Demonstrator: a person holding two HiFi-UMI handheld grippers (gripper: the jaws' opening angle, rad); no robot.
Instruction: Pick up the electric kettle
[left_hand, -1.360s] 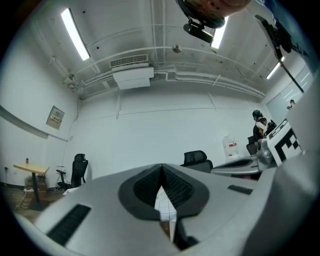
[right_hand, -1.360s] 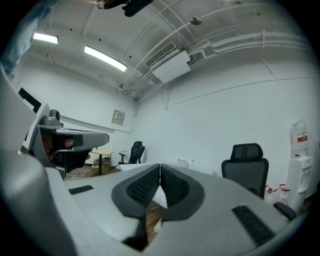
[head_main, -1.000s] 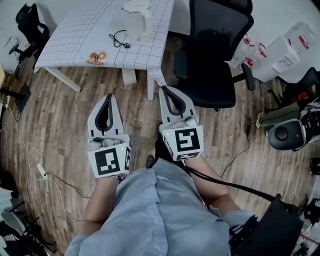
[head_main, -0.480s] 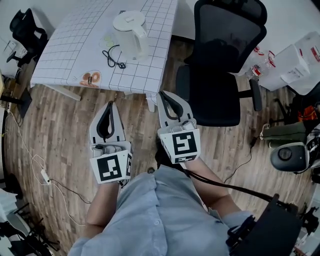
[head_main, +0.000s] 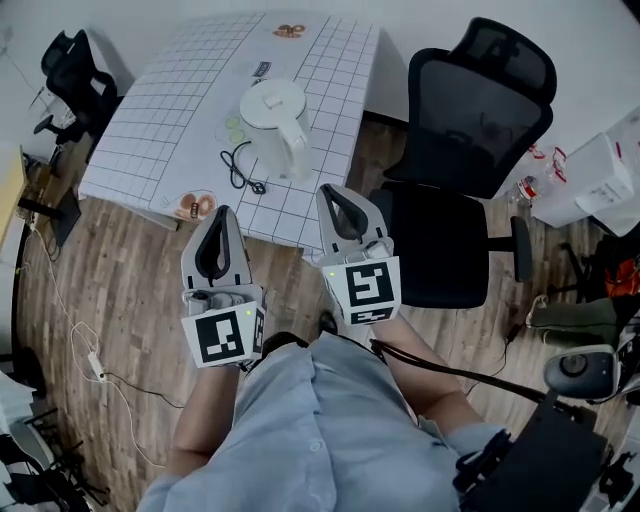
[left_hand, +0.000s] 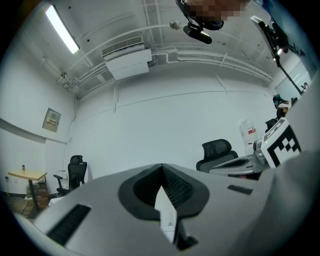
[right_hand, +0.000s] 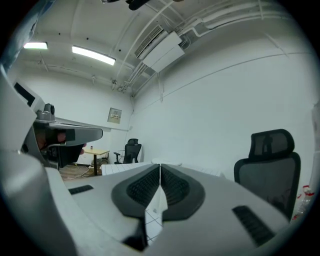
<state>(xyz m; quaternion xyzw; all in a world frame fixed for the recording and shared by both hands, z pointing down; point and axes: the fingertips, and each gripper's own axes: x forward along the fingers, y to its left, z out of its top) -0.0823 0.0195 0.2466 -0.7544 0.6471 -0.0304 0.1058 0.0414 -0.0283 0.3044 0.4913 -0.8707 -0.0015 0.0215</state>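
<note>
The white electric kettle (head_main: 275, 125) stands upright on a white gridded table (head_main: 160, 110), its handle toward the near side and a black cord (head_main: 240, 170) coiled at its left. My left gripper (head_main: 222, 212) is shut and holds nothing, its tips over the table's near edge, short and left of the kettle. My right gripper (head_main: 330, 190) is also shut with nothing in it, just short of the kettle and to its right. In the left gripper view (left_hand: 161, 167) and the right gripper view (right_hand: 160, 167) the jaws meet with nothing between them.
A black office chair (head_main: 460, 150) stands right of the table, close to my right gripper. Small round items (head_main: 195, 205) lie at the table's near left corner. Another black chair (head_main: 80, 80) is at far left, white boxes (head_main: 600, 180) at right, and a cable (head_main: 90, 360) on the wooden floor.
Both grippers have moved forward toward the table, staying shut. The table and kettle now sit lower and nearer in the head view, with the tips at the table's edge.
</note>
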